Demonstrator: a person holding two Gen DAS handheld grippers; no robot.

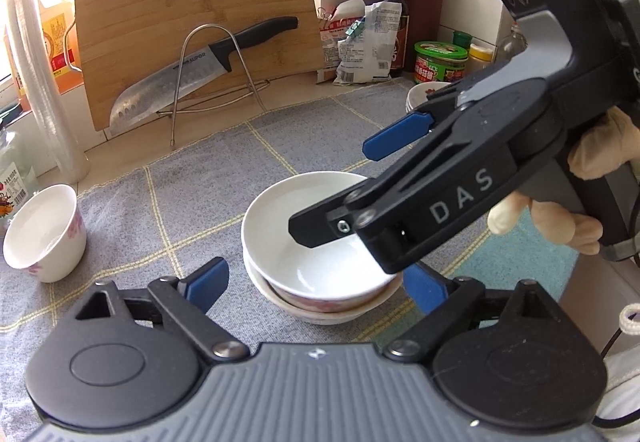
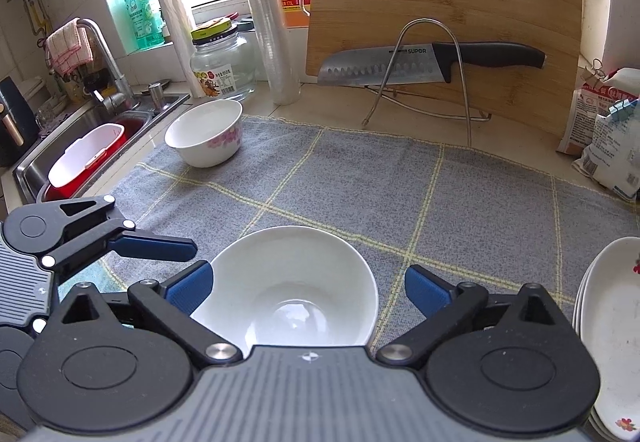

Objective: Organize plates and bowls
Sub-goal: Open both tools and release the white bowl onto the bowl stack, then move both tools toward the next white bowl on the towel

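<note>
A stack of white bowls (image 1: 316, 242) with pink flower print sits on the grey checked cloth (image 1: 192, 193); the top bowl also shows in the right wrist view (image 2: 292, 282). My left gripper (image 1: 316, 286) is open, its blue fingers on either side of the stack. My right gripper (image 1: 340, 193) hangs open over the stack from the right; in its own view (image 2: 308, 290) its fingers straddle the top bowl without touching. A single flowered bowl (image 1: 44, 234) stands apart at the cloth's left edge, also seen in the right wrist view (image 2: 206, 131). Stacked plates (image 2: 608, 338) lie at the right.
A bamboo cutting board (image 2: 444, 13) and a knife (image 2: 424, 63) lean on a wire rack at the back. Bottles, jars and bags (image 1: 368, 37) crowd the back right corner. A glass jar (image 2: 222, 67) and a sink (image 2: 80, 145) with a red tub are at the left.
</note>
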